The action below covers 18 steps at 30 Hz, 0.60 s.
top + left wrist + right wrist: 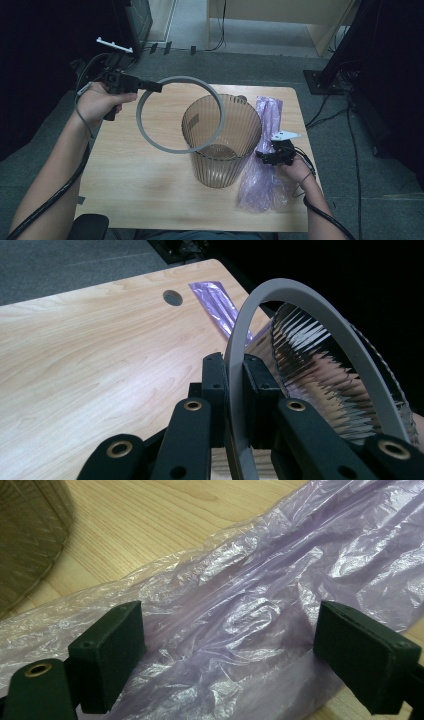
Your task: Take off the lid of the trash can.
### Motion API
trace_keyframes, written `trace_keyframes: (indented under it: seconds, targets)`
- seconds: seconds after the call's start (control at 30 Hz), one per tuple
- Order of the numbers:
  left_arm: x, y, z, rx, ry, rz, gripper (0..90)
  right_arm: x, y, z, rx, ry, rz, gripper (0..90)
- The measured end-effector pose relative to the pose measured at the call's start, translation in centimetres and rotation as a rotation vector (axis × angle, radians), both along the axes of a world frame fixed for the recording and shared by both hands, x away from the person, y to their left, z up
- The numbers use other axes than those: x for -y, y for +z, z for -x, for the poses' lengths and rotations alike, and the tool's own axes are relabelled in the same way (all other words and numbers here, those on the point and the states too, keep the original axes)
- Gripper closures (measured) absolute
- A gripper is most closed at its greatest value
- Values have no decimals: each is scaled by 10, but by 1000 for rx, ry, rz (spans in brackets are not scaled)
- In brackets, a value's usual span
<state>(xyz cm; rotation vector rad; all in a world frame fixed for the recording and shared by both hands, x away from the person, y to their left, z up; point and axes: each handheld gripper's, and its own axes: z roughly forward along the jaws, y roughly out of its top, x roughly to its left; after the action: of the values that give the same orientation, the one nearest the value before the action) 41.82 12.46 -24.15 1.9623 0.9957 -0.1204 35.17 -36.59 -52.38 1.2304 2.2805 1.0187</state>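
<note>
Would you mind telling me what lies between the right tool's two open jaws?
The purple plastic bag lies between the right tool's jaws, which stand apart over it in the right gripper view, beside the ribbed bin.

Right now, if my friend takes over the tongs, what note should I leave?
Left tongs: shut on the grey ring, held up in the air, tilted, in front of the bin's mouth.
Right tongs: open, jaws either side of the purple bag, not pinching it.
Ribbed brown bin: upright mid-table, no bag inside.
The bag lies crumpled on the table, right of the bin.
Done: ring lifted.
Probably left: grab the bag, line the bin, press the ring onto the rim.
</note>
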Motion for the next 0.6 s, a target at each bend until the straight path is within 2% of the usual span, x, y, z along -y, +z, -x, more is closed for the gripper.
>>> trace_keyframes:
  seconds: [0.27,0.6]
  targets:
    - [-12,-1,1,-1,22,17,819,0,0,0,1,3,1,119]
    - [-24,-2,2,-11,32,4,818,0,0,0,0,1,-1,119]
